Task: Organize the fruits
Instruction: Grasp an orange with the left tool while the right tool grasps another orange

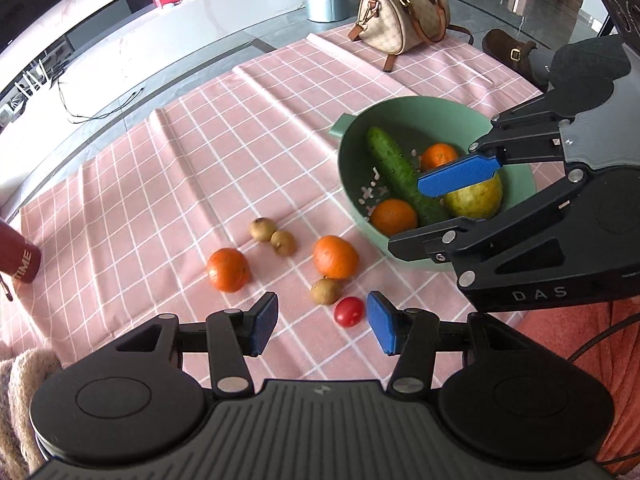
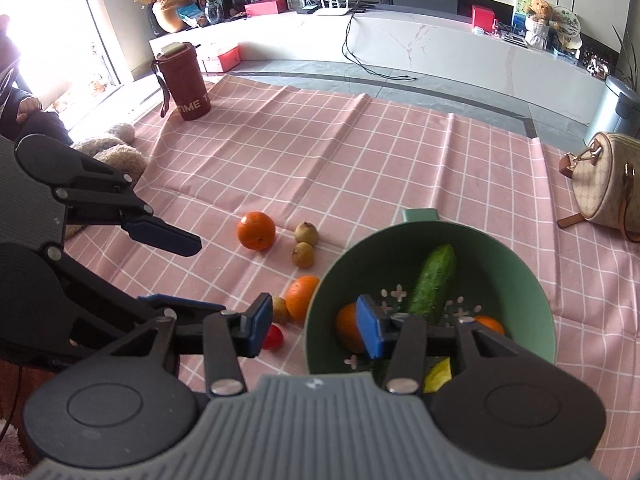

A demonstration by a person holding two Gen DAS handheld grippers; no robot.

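Observation:
A green strainer bowl (image 1: 436,116) (image 2: 504,276) holds a cucumber (image 1: 400,172), two oranges (image 1: 394,216) and a yellow-green pear (image 1: 476,200). On the pink checked cloth lie two more oranges (image 1: 228,270) (image 1: 335,257), three small brown fruits (image 1: 326,291) and a cherry tomato (image 1: 349,311). My left gripper (image 1: 322,326) (image 2: 204,276) hovers open over the cloth, the tomato just ahead of its right finger. My right gripper (image 2: 316,328) (image 1: 436,212) hangs open over the bowl's near rim with nothing between its pads; the pear (image 2: 438,376) lies below it.
A patterned handbag (image 1: 404,16) stands at the cloth's far edge, with a brown shoe (image 1: 508,50) beside it. A maroon bottle (image 2: 186,80) stands at the opposite corner near a plush toy (image 2: 116,152). A person's hand (image 2: 30,106) shows at the far left.

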